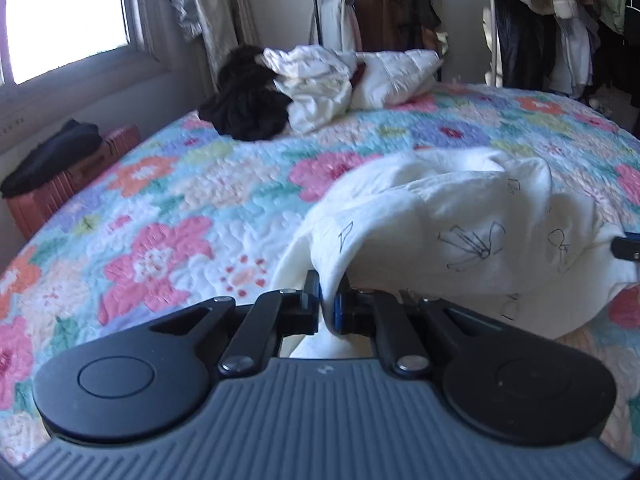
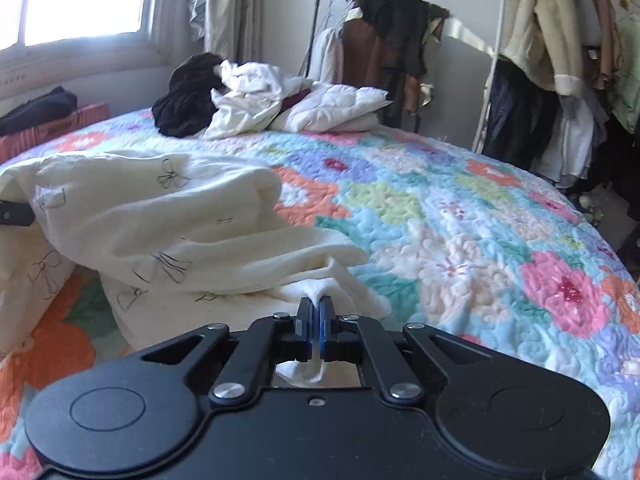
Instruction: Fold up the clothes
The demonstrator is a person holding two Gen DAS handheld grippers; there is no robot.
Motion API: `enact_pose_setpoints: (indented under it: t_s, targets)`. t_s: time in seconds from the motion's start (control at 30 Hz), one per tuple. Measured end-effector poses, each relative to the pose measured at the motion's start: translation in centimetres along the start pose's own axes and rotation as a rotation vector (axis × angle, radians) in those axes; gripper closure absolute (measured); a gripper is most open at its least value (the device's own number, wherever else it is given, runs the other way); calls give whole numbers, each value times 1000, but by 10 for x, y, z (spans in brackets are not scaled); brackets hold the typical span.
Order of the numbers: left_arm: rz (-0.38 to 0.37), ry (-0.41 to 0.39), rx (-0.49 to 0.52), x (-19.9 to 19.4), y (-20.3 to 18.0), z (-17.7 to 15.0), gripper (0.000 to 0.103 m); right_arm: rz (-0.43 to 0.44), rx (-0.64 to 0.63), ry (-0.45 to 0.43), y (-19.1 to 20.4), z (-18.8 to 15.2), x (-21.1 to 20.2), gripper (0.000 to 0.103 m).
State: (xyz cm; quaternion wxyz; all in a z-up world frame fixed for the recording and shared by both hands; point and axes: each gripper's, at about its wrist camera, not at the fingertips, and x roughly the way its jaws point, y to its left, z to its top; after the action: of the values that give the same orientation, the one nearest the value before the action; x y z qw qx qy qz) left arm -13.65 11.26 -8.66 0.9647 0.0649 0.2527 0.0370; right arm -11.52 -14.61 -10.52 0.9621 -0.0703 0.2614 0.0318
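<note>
A cream garment with black bow drawings point(image 1: 460, 220) lies bunched on the floral quilt point(image 1: 168, 208). My left gripper point(image 1: 326, 296) is shut on its near edge and lifts the cloth a little. In the right wrist view the same garment point(image 2: 168, 216) spreads to the left, and my right gripper point(image 2: 316, 312) is shut on another pinch of its edge. The tip of the right gripper point(image 1: 626, 248) shows at the right edge of the left view, and the left gripper's tip point(image 2: 14, 214) shows at the left edge of the right view.
A heap of black and white clothes point(image 1: 280, 88) and a white pillow point(image 1: 396, 74) lie at the far end of the bed. Clothes racks point(image 2: 552, 80) stand beyond the bed on the right. A red case with a dark item point(image 1: 60, 168) stands under the window.
</note>
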Motion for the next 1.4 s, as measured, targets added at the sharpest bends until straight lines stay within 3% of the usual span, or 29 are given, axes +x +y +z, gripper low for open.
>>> enact_pose_setpoints:
  t_s: [0.2,0.27,0.37,0.5,0.63,0.7,0.77,0.8,0.93,1.03,1.2,1.27,1.33,1.4]
  targets:
    - [114,-236,-50,-43,19,21,100,-86,49,-78,-53,24,-27,101]
    - [98,-323,-51,-56,19,29,100,-81,74,-100,-70,31,-37,101]
    - [30,-348,-81,-64,17,40,100,-111,24,-133,-79,40,-45,101]
    - [-76,-262,-93,-54,11,30,100,-179,-3,-177,-85,50,-55,101]
    - [-227,-78,-120,-29,7,17,98,-253,-28,-214,-91,59,-63,101]
    - [-265,-20,-120,-21,2,12,96,-290,-35,-196,-96,57,-56,101]
    - [-266,40,-102,-14,-2,9,93,-299,20,-150,-108,51,-43,101]
    - [-260,76,-89,-12,-5,7,90,-270,105,-114,-118,44,-35,100]
    - [-276,137,-93,-3,-5,2,62,-7,472,63,-146,-4,4,94]
    - [-257,153,-125,6,2,2,60,-51,479,185,-140,-17,21,90]
    - [-185,135,-177,17,23,2,41,-89,504,117,-146,-15,11,85]
    - [-146,133,-197,24,30,-1,29,-100,525,104,-152,-16,5,81]
    - [-101,134,-195,28,35,-2,28,-84,552,85,-158,-17,-1,75]
    - [-125,162,-225,33,39,-4,19,-54,567,46,-157,-15,-10,64]
